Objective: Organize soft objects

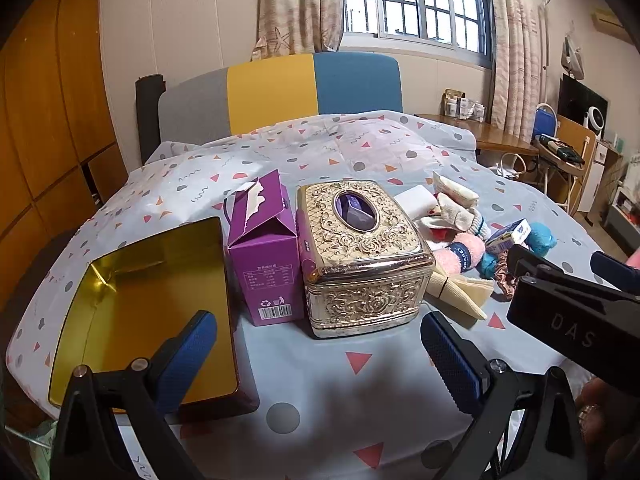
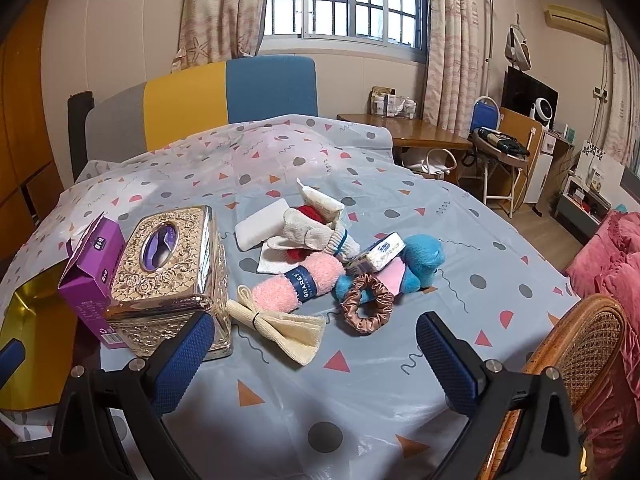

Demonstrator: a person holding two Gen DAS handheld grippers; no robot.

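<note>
soft objects [image 2: 320,264] lie heaped ahead of the right gripper's [image 2: 316,344] spread, empty jaws.

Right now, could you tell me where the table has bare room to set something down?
The near strip of tablecloth in front of the gold tissue box and the cream cloth is bare. The far side toward the sofa is also bare. It is crowded from the tissue box to the blue plush, where the soft items are piled together.

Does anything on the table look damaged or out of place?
Yes. The purple carton left of the ornate tissue box has a torn-open top with ragged flaps. The soft items lie in a loose, overlapping heap beside the box, not yet sorted.
</note>
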